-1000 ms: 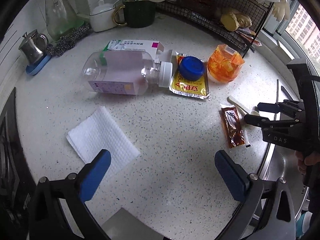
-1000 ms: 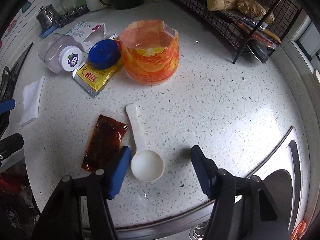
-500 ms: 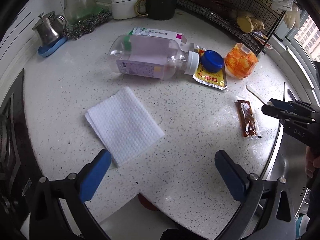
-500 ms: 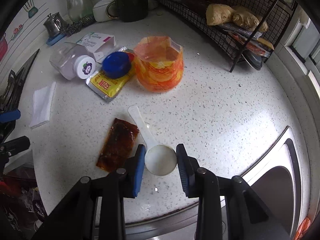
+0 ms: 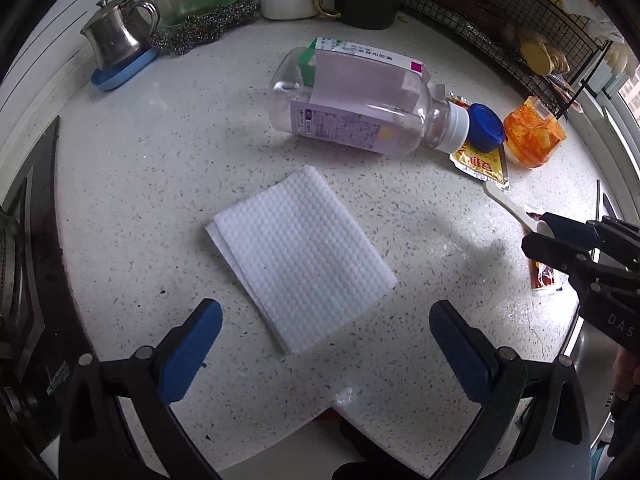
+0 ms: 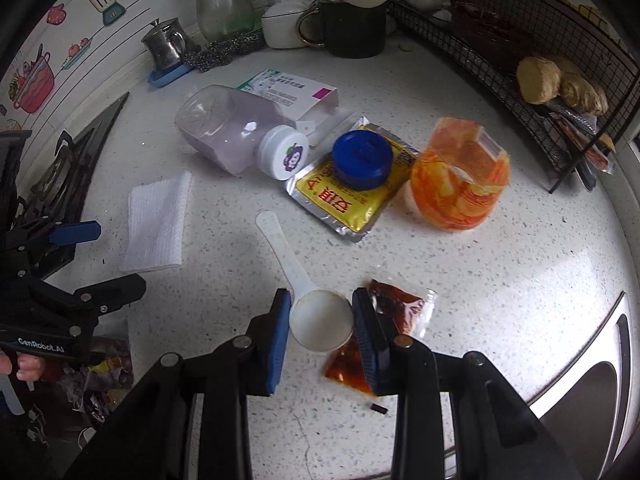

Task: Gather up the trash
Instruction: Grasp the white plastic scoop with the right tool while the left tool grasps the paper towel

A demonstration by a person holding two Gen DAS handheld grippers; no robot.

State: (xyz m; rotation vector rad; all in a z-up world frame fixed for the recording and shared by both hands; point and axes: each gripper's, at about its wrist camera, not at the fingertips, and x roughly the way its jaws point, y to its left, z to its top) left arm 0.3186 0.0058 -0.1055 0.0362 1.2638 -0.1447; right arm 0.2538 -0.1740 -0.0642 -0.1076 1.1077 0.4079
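Observation:
My right gripper (image 6: 322, 300) is shut on the bowl of a white plastic scoop (image 6: 320, 322), whose handle points away toward the counter's middle. A dark sauce packet (image 6: 400, 304) lies just right of it. My left gripper (image 5: 324, 314) is open, low over a folded white napkin (image 5: 300, 256) whose near corner lies between the fingers. Further back lie a clear bottle (image 5: 360, 120) on its side, a blue lid (image 6: 362, 158) on a yellow sachet (image 6: 348, 204), an orange wrapper (image 6: 460, 184) and a medicine box (image 6: 288, 88). The right gripper (image 5: 544, 236) shows at the left wrist view's right edge.
A steel pot (image 5: 116, 40), a scouring pad (image 5: 200, 30) and a dark mug (image 5: 368, 0) of utensils line the back wall. A wire rack (image 6: 560, 92) stands at the back right. The sink (image 6: 600, 380) lies right, the stove (image 5: 24, 260) left. Colourful litter (image 6: 108, 364) shows below the counter's front edge.
My right gripper has closed on the scoop's bowl and lifted it off the counter. My left gripper has moved across the counter until it hangs over the napkin, still open.

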